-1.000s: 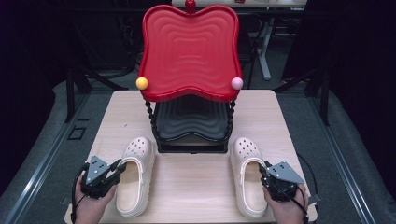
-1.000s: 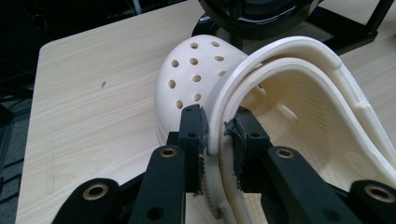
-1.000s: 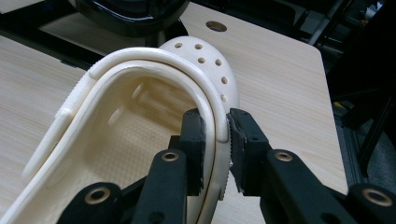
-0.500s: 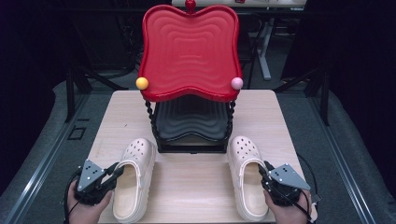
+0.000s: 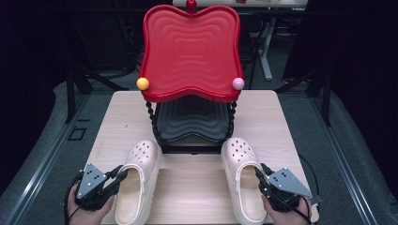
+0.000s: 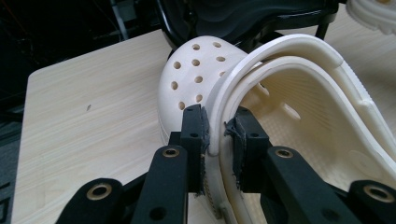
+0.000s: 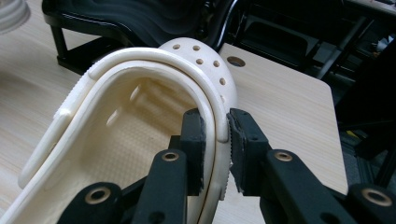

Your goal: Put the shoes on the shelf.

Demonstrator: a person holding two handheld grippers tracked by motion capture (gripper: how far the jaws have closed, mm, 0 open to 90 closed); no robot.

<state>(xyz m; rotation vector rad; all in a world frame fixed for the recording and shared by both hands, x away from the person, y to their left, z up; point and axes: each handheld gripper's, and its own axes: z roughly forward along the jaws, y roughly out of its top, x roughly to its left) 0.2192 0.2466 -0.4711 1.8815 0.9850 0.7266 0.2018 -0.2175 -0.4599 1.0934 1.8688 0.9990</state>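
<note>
Cream clogs, left clog [image 5: 137, 180] and right clog [image 5: 244, 180], side walls pinched by left claw [image 6: 219, 133] and right claw [image 7: 215, 135], near table edge [image 5: 300, 154].

A two-tier rack [image 5: 190, 119] stands at the middle of a light wooden table [image 5: 277, 122]. Its red top tray [image 5: 190, 51] carries a yellow ball [image 5: 142, 83] and a pink ball [image 5: 238, 83] at its front corners, with a black lower tray [image 5: 190, 123] beneath on twisted black posts [image 5: 150, 112].
</note>
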